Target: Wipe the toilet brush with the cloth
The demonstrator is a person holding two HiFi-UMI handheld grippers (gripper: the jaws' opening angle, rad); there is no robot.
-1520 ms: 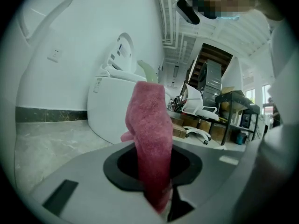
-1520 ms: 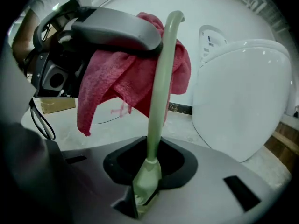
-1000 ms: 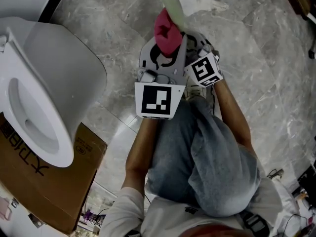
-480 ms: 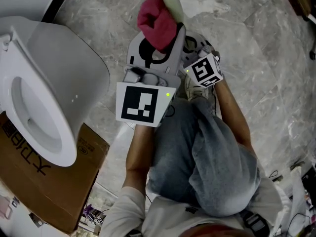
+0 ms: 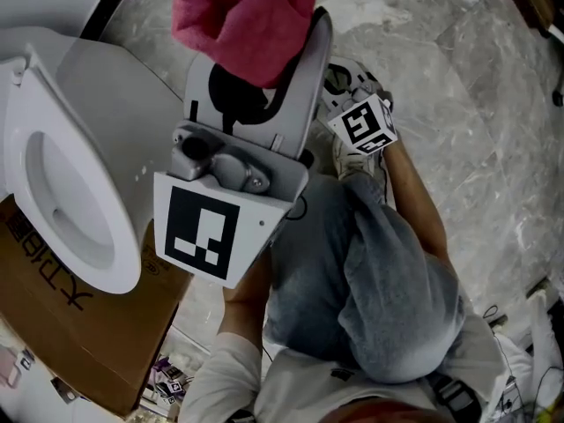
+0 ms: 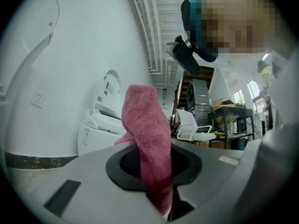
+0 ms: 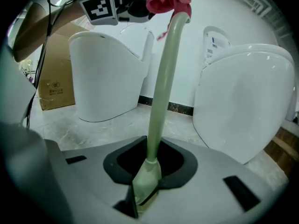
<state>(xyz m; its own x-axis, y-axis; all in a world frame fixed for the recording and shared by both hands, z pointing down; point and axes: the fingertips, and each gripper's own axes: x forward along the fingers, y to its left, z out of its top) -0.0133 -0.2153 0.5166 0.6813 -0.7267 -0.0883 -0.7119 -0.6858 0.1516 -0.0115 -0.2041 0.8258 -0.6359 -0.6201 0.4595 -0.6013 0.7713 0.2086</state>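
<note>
Right gripper view: right claw (image 7: 145, 192) pinches the toilet brush (image 7: 161, 97); left claw (image 6: 161, 202) pinches the cloth (image 6: 147, 134).

Toilet brush (image 7: 161, 92): pale green, slim curved handle, near upright, base clamped in right tongs (image 7: 142, 192). Cloth (image 5: 242, 20): pink, bunched, at handle's top, gripped by left tongs (image 6: 161, 204).

We see right gripper (image 7: 142, 197) jaws clamped on flared lower end of pale green toilet brush (image 7: 161, 92). Shaft rises from jaws, bends slightly, top end touching red cloth (image 7: 166, 0) at frame top. We note left gripper (image 7: 140, 4) right at cloth, its marker cube (image 7: 99, 7) beside. White toilet (image 7: 105, 73) behind left, second toilet (image 7: 243, 101) right, cardboard box (image 7: 56, 78) far left, marble floor (image 7: 107, 129).
</note>
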